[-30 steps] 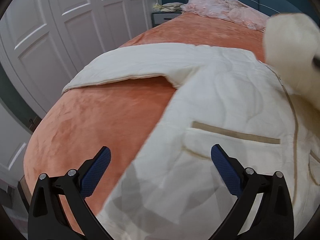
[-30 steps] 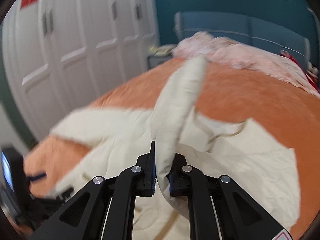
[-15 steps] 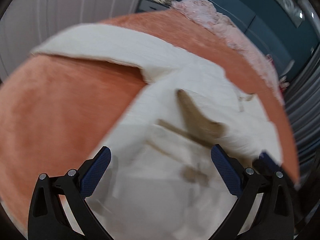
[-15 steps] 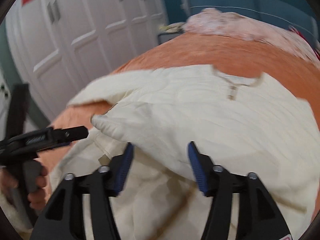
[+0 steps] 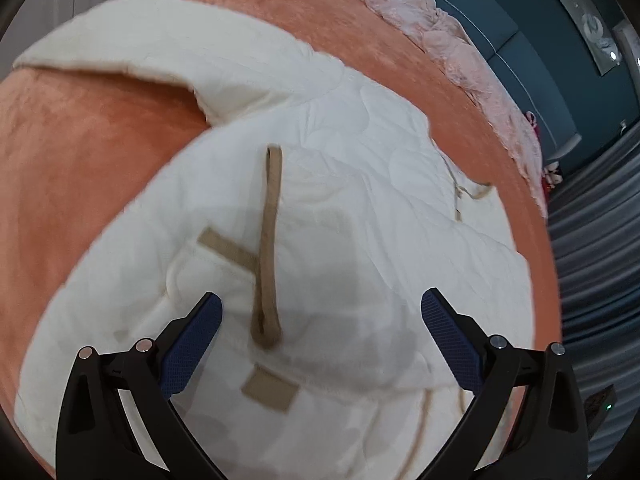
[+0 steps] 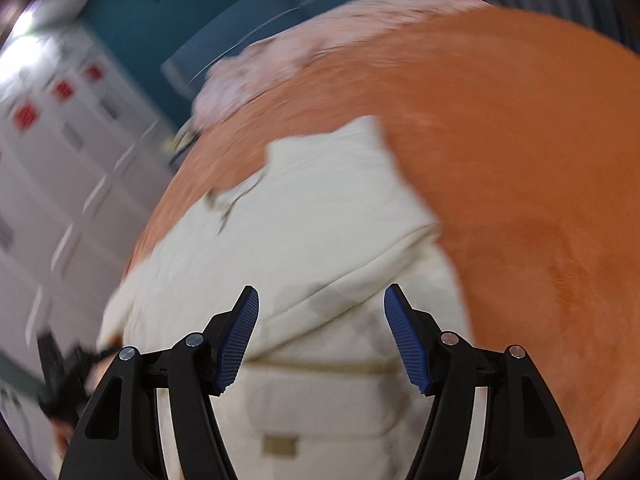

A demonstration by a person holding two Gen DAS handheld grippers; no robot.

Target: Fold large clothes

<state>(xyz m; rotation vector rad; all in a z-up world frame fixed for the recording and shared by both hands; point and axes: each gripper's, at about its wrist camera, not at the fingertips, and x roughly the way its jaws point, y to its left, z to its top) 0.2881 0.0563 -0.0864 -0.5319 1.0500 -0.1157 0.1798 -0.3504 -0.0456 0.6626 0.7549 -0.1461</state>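
A large cream quilted coat (image 5: 360, 184) lies spread on an orange bed cover (image 5: 80, 152). One sleeve (image 5: 160, 48) stretches out to the left. The other sleeve lies folded across the body, its tan cuff edge (image 5: 269, 240) showing. My left gripper (image 5: 320, 340) is open and empty just above the coat's lower front. My right gripper (image 6: 320, 340) is open and empty above the coat (image 6: 320, 220), near the folded sleeve's edge. The right wrist view is blurred by motion.
A pink crumpled blanket (image 5: 448, 48) lies at the head of the bed against a blue headboard (image 5: 520, 20). White wardrobe doors (image 6: 48, 160) stand on the left. Grey curtains (image 5: 592, 240) hang on the right. The orange cover (image 6: 520, 160) extends to the right of the coat.
My right gripper let go of the sleeve, which now lies folded across the coat's body, and swung to the right. My left gripper moved over the coat.
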